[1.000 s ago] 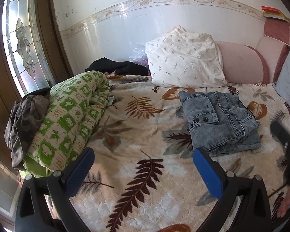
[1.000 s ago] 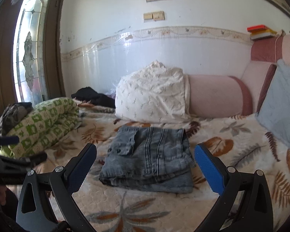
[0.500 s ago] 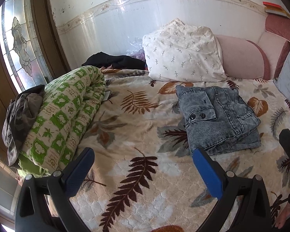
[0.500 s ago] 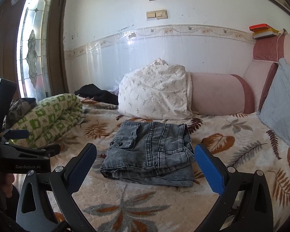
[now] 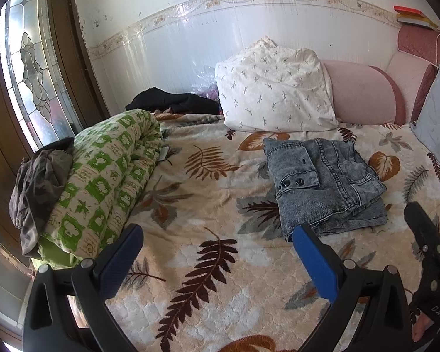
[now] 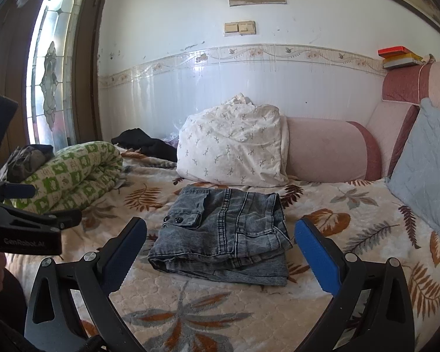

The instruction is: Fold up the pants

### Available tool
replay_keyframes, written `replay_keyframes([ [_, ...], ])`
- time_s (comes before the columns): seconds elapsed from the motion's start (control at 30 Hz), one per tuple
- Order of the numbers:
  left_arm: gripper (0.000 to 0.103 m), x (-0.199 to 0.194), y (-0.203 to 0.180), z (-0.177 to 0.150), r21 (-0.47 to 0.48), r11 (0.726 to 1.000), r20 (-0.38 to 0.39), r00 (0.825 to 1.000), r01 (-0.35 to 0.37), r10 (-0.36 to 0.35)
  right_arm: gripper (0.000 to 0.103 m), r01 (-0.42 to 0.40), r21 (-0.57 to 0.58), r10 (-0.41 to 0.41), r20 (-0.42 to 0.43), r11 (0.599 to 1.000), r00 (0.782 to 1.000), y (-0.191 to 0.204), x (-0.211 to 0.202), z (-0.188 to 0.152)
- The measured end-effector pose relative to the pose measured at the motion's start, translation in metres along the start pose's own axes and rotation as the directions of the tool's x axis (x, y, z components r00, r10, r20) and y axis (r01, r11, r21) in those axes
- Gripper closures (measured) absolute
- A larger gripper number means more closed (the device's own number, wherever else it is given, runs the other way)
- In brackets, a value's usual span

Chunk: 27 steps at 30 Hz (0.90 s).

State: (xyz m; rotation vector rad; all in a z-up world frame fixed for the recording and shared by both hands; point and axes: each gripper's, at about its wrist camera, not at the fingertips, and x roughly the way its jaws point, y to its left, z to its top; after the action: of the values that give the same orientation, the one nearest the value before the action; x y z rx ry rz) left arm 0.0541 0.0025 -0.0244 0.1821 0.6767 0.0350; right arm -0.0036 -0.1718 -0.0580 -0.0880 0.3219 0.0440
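Folded grey pants [image 6: 223, 231] lay on the leaf-print bedspread [image 5: 208, 264], and both my grippers hovered empty above it.

My left gripper [image 5: 217, 252] was spread wide with nothing between its blue pads, and my right gripper [image 6: 220, 243] was just as wide, the pants lying between and beyond its fingers, apart from them. The pants sat as a squared stack, button pocket on top, just in front of the white patterned pillow [image 6: 231, 143] that leaned on the pink bolster [image 6: 328, 149]. To the left, well apart from the pants, ran a rolled green-and-white quilt [image 5: 108, 182] with a camouflage garment [image 5: 35, 182] heaped at its end and dark clothing [image 5: 173, 102] near the wall. A grey-blue cushion [image 6: 428, 173] stood at the right edge. Nothing lay between my grippers and the pants.
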Motion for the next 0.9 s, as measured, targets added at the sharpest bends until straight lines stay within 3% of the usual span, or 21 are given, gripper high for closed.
replay_keyframes([
  [0.5, 0.0, -0.026, 0.001, 0.004, 0.005, 1.0, 0.053, 0.999, -0.004, 0.004, 0.001, 0.015, 0.002, -0.015, 0.052, 1.0, 0.999, -0.002, -0.017, 0.004],
  [0.9, 0.0, -0.022, 0.0, 0.004, -0.002, 1.0, 0.046, 0.999, -0.005, 0.006, 0.001, 0.014, -0.009, -0.013, 0.054, 1.0, 0.998, 0.001, -0.017, 0.004],
])
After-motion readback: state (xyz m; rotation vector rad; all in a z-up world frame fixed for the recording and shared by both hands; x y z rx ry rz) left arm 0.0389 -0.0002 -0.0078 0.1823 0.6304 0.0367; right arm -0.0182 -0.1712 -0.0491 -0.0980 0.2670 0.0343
